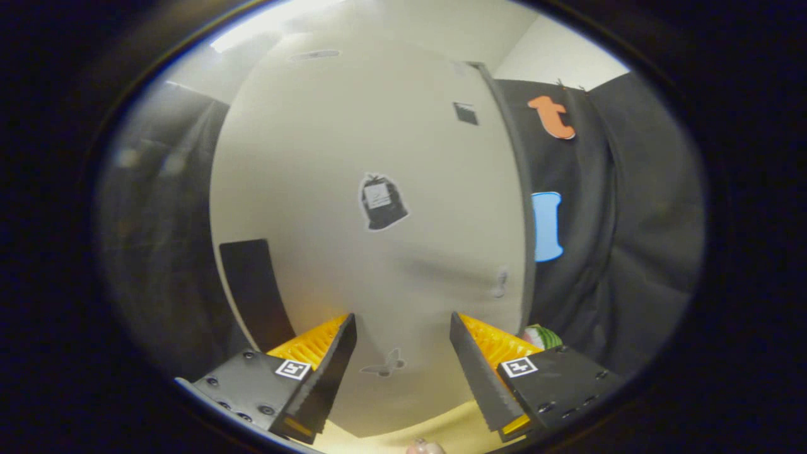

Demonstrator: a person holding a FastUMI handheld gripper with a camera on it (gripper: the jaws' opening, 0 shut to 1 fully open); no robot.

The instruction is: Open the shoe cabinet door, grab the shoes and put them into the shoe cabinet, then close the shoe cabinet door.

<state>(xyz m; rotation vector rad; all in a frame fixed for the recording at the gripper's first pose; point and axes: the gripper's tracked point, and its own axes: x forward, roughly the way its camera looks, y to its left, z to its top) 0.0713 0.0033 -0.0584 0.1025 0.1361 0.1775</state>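
Dark-draped booth; cream shoe cabinet door faced, apparently closed. Gripper spread, nothing held. Which task stage this is cannot be judged.

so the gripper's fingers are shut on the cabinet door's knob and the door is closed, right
Not quite. In the gripper view the gripper is open, its fingers apart with nothing between them. The small knob sits beyond the right finger, near the door's edge, untouched. The shoe cabinet door does look closed, as you say.
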